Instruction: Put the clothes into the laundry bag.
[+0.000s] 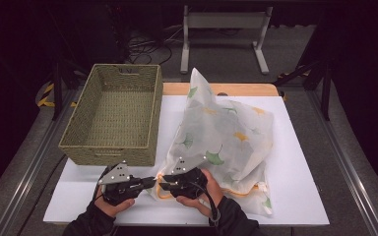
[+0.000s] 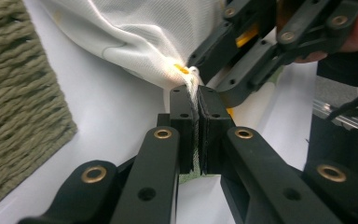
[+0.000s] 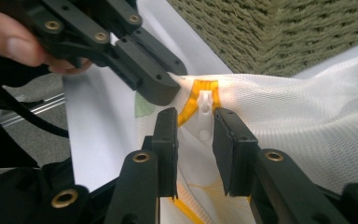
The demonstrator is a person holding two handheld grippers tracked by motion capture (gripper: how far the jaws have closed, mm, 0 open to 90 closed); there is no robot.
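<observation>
A white mesh bag (image 1: pixel 221 132) printed with green and yellow leaves lies on the white table top (image 1: pixel 295 162), one corner standing up at the back. My left gripper (image 1: pixel 151 182) is shut on the bag's near-left corner; the mesh (image 2: pixel 140 32) runs down between its closed pads (image 2: pixel 189 107). My right gripper (image 1: pixel 161 186) faces it from the right. It stands open (image 3: pixel 195 119) with the white zipper pull (image 3: pixel 206 109) and orange zipper tape (image 3: pixel 189 112) between its jaws, untouched by either pad. The left gripper's tip (image 3: pixel 161 91) sits just beyond the pull.
An olive woven basket (image 1: pixel 109 146) stands at the table's left, its near wall (image 3: pixel 261 32) just behind the two grippers. A wooden edge (image 1: pixel 236 88) shows at the back. A metal frame stands on the floor beyond.
</observation>
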